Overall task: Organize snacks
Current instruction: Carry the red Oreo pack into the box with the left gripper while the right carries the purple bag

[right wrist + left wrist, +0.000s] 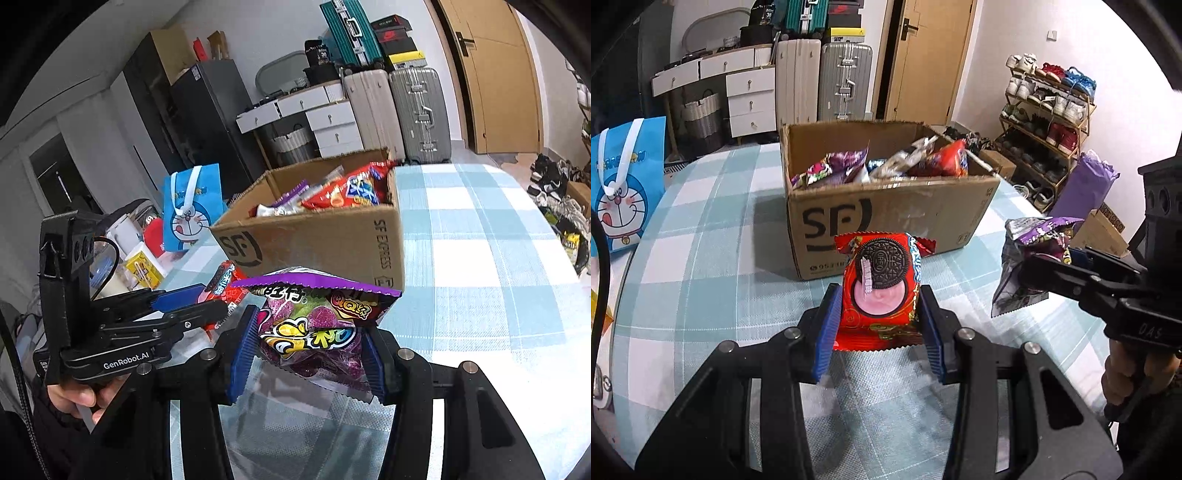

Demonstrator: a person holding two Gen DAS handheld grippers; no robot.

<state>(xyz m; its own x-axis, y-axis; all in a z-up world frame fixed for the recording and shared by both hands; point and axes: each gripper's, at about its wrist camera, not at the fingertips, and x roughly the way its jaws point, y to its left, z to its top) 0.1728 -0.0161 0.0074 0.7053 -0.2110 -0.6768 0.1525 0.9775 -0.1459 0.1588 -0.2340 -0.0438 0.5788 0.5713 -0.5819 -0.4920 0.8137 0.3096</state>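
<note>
My left gripper (881, 325) is shut on a red Oreo packet (882, 291), held upright above the checked tablecloth just in front of the cardboard box (886, 218). My right gripper (310, 350) is shut on a purple candy bag (317, 321), also lifted off the table, near the box (332, 240). Several snack packets (886, 162) lie inside the box. In the left wrist view the right gripper (1045, 266) shows at the right with the purple bag (1034, 258). In the right wrist view the left gripper (207, 302) shows at the left with the red packet (225, 284).
A blue cartoon gift bag (624, 181) stands at the table's left edge. A purple bag (1082, 184) and a shoe rack (1049, 122) lie beyond the right edge. Suitcases (823, 81) and drawers stand behind. A yellow box (142, 267) and jars crowd the left.
</note>
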